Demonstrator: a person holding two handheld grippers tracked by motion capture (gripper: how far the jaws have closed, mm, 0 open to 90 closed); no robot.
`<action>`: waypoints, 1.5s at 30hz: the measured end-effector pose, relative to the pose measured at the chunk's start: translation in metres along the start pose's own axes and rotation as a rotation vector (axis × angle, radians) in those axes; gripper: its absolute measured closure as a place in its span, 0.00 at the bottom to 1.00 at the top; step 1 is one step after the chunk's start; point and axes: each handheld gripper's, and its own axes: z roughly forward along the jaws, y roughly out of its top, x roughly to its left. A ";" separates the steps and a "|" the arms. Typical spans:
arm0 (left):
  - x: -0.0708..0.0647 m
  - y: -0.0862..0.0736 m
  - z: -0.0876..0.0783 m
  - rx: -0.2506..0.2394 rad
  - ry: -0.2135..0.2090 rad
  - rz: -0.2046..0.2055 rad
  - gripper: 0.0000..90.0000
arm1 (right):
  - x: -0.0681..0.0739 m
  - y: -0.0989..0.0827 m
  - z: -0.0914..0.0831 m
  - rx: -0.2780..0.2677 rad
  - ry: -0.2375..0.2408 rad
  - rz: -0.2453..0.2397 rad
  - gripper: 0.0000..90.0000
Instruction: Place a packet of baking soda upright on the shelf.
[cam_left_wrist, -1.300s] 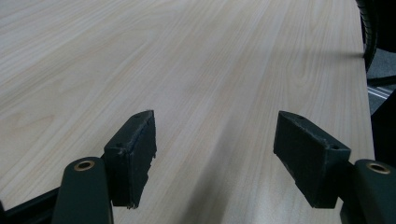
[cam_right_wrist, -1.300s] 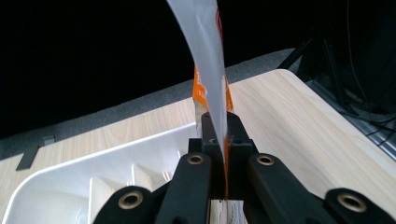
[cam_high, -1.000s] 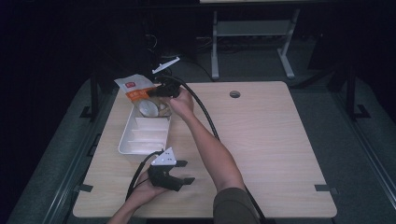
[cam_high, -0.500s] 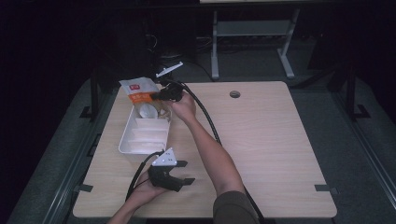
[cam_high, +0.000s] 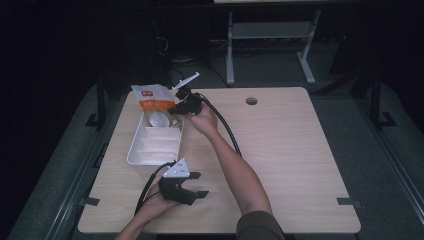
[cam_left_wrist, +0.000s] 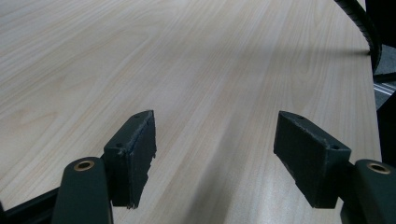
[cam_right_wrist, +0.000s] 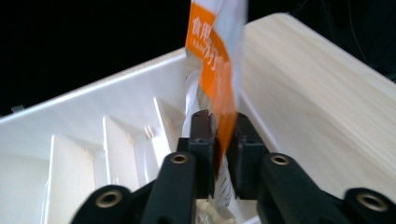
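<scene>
An orange-and-white pouch (cam_high: 150, 100) stands tilted over the far end of a white divided tray (cam_high: 131, 152). My right gripper (cam_high: 175, 109) holds it by its lower right corner. In the right gripper view the pouch (cam_right_wrist: 212, 56) runs down between the two pads of the right gripper (cam_right_wrist: 222, 135). The jaws have just eased open a little, and the pads still pinch the pouch's edge. A white round thing (cam_high: 159, 119) lies in the tray's far compartment. My left gripper (cam_high: 200, 184) rests on the table near the front edge, open, with bare wood between its jaws (cam_left_wrist: 215, 158).
The tray (cam_right_wrist: 93, 93) has several ribbed compartments and sits along the table's left side. A black cable (cam_high: 227, 130) trails from the right gripper across the table beside the forearm. A round hole (cam_high: 251, 101) is in the table's far middle. Wide bare tabletop lies to the right.
The right hand has sunk slightly with the pouch, bringing it lower over the tray's far end. The left gripper has stayed put.
</scene>
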 end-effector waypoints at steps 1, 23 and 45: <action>0.000 0.000 0.000 -0.002 0.000 -0.001 0.33 | 0.000 -0.001 0.000 0.005 0.001 -0.001 0.93; -0.001 0.000 0.002 0.009 -0.003 0.005 0.32 | -0.001 -0.015 0.003 0.055 -0.025 0.021 0.91; -0.002 0.001 0.003 0.000 0.006 0.013 0.32 | -0.004 -0.034 -0.035 0.001 0.009 0.053 0.83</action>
